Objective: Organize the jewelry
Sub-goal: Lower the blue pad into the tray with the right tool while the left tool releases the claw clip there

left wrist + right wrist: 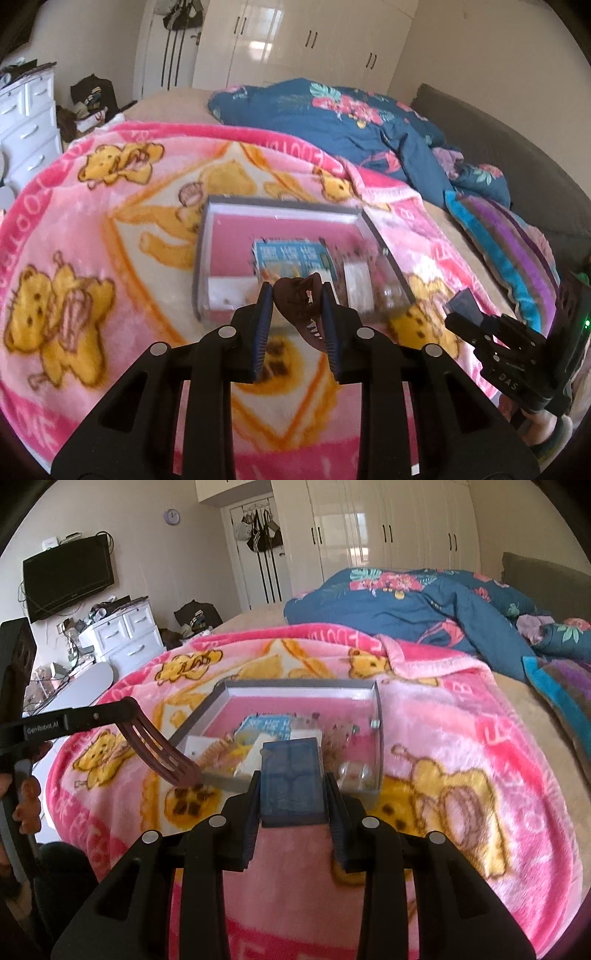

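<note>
Both grippers are hovering above the grey tray (378, 716) that is sitting on the pink bear blanket (92, 229) spread over the bed, and each one is carrying something. The left gripper (297, 295) is clenching its jaws on a brown hair claw (295, 291), toothed edge hanging below the pads; in the right wrist view the same claw (162, 753) is showing as a ribbed brown piece sticking out toward the tray's near corner. The right gripper (291, 786) is grasping a small translucent blue box (290, 779), flat and rectangular with moulded panels on its lid, held level by its two long sides. Judging by this, sorting is partway: two pieces are lifted clear, not yet set anywhere, and the tray is still holding a jumble. Lying in it are a blue printed card (291, 258), a white card (197, 749) at the near left, a coiled orange hair tie (216, 755), a small clear container (354, 771) near the right corner and some tiny items on clear backing that are too blurred to identify. The tray's far half is showing bare pink lining. No separate place for the held pieces is visible, so where they belong cannot be told. Beyond the blanket a dark floral duvet (332, 114) is lying bunched up
</note>
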